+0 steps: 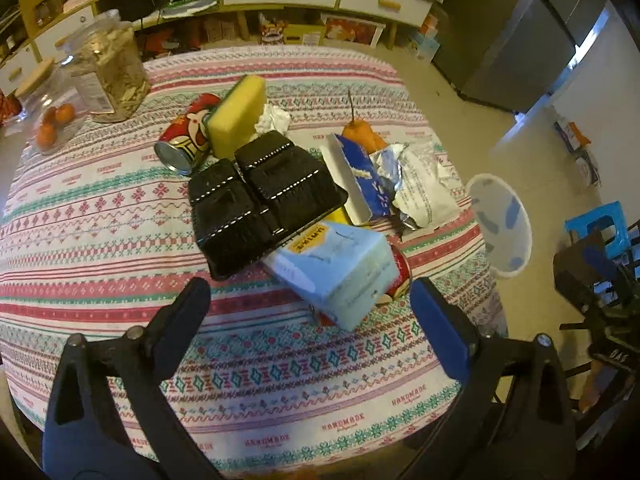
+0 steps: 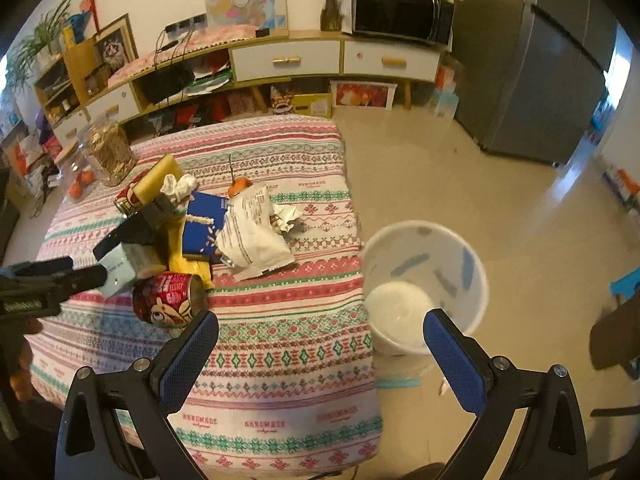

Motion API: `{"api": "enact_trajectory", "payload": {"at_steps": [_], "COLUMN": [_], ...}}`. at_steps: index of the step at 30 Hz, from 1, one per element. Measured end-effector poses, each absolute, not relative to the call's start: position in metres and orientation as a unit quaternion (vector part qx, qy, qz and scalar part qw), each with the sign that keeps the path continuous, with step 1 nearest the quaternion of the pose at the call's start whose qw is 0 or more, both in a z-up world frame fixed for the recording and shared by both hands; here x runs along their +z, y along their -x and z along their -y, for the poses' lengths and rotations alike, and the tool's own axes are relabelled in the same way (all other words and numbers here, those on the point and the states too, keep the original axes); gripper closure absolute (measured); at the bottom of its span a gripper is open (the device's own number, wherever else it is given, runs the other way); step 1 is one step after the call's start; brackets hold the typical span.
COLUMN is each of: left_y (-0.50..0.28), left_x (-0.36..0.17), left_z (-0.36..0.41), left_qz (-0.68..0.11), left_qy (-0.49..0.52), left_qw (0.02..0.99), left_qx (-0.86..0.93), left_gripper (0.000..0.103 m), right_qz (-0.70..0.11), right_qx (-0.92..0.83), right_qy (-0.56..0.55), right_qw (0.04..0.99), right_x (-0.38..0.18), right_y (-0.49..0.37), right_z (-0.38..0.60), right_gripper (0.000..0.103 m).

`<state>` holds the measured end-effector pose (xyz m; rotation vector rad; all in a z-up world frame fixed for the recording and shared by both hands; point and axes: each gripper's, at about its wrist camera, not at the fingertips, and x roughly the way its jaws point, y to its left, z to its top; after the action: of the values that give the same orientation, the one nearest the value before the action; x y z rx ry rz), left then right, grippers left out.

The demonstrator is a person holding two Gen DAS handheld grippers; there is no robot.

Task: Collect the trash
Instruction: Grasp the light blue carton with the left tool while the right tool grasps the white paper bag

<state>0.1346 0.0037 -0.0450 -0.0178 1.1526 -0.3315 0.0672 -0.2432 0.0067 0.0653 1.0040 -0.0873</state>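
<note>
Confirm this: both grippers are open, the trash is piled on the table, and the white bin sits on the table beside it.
One point is wrong: the bin stands on the floor beside the table, as the right wrist view shows. Left gripper and right gripper are open, and the trash is piled on the table.

Woven patterned cloth over table; glossy black plastic tray; shiny metal can; crinkled foil wrapper.
</note>
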Motion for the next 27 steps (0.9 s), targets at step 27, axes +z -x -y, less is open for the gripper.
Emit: {"api": "enact_trajectory", "payload": {"at_steps": [27], "left_y": [-0.133], "left_x": [-0.049], "left_z": [-0.03], "left_qz": [-0.531], "left_qy": [0.057], "left_qw": [0.832], "left_qx": [-0.149], "left_gripper": [0.043], "right_qz": [-0.53], "right_qx": [-0.04], "right_qy": [-0.062], "right_qw": [0.845], "right_x": [-0.036], "right_y": [-0.125], "right_z": [0.251], "right_gripper": [0.0]}}
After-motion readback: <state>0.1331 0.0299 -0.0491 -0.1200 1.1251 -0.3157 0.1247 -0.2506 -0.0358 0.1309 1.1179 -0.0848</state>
